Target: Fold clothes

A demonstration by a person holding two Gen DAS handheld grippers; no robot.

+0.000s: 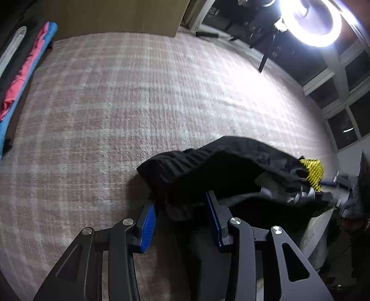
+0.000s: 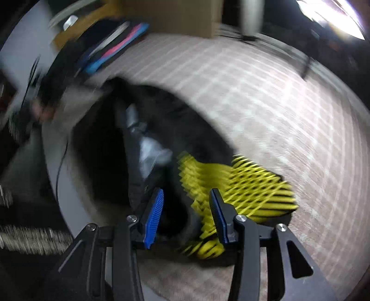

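A pile of dark clothes [image 1: 208, 171] lies on the plaid pink-and-white cover [image 1: 138, 92], with a yellow-and-black patterned garment [image 1: 314, 171] at its right end. My left gripper [image 1: 182, 203] is open, its blue pads on either side of the black garment's near edge. In the blurred right wrist view, my right gripper [image 2: 187, 199] is open just above the yellow patterned garment [image 2: 249, 189] and black cloth [image 2: 166, 120]. A grey piece [image 2: 148, 148] lies within the dark pile.
Folded pink, blue and white clothes [image 1: 25, 69] are stacked at the far left edge of the cover; they also show in the right wrist view [image 2: 115, 51]. A wooden headboard [image 1: 115, 16] stands behind. A ring light [image 1: 312, 20] shines at the upper right by dark windows.
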